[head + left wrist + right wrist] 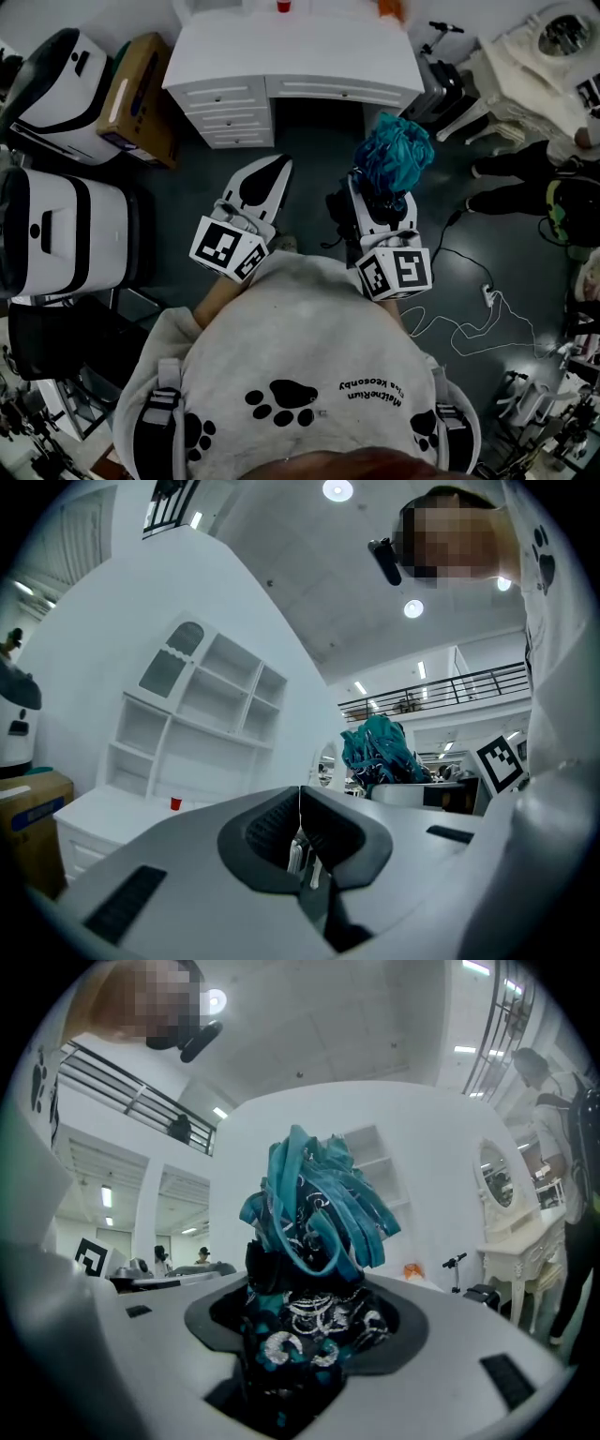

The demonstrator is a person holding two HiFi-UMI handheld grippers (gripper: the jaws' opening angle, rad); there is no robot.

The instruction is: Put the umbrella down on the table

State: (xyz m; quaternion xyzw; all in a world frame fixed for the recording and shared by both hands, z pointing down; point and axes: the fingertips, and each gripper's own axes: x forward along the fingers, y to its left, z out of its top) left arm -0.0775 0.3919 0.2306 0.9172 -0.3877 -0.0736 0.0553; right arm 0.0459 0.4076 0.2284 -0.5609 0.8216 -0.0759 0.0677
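- Sweatshirt [309,375], grey fabric with black paw prints, on the person, fills the bottom of the head view.
- White plastic left gripper [266,176] sits just ahead of the chest, with its marker cube at the near end. Its jaws are pressed together with nothing between them; the left gripper view [300,808] shows the dark pads meeting in a thin line.
- White plastic right gripper [380,192] is beside it, apart from the left one, jaws pinching the folded teal-and-black patterned fabric umbrella [394,155].
- In the right gripper view the umbrella [314,1213] fills the gap between the jaws [300,1335], and its loose teal folds stick out past the tips.
- Umbrella is held in the air over the dark floor [309,211], short of the table's front edge and not touching it.
- White table with drawers [291,47] is farther off, with a small red cup [283,7] at its far edge.
- Brown cardboard box [141,89] stands just beside the table's left side.
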